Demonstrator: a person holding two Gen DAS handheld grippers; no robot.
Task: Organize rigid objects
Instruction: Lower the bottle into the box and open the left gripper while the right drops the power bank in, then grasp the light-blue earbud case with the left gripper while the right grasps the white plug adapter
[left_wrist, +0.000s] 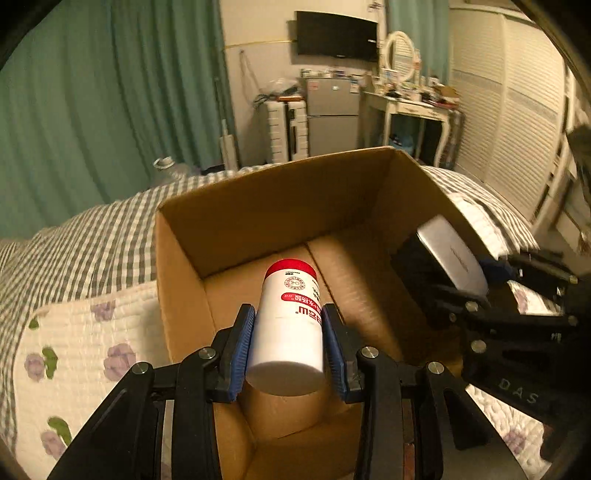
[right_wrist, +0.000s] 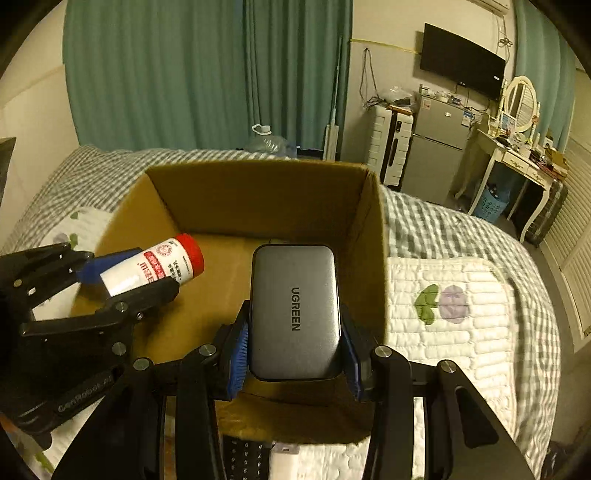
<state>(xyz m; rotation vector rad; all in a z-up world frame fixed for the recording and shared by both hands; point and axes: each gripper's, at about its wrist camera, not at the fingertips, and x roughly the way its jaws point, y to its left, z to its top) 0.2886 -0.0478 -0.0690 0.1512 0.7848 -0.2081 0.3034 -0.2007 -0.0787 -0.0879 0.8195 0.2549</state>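
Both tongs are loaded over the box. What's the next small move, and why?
Probably lower the left tongs and release the white bottle with the red cap onto the cardboard box floor: it already hangs inside the walls, bare cardboard below. The right tongs keep the UGREEN charger aside.

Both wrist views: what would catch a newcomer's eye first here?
An open cardboard box on the checked bed fills both views. Above it the left gripper clamps a white bottle with a red cap, while the right gripper clamps a grey UGREEN charger beside it.
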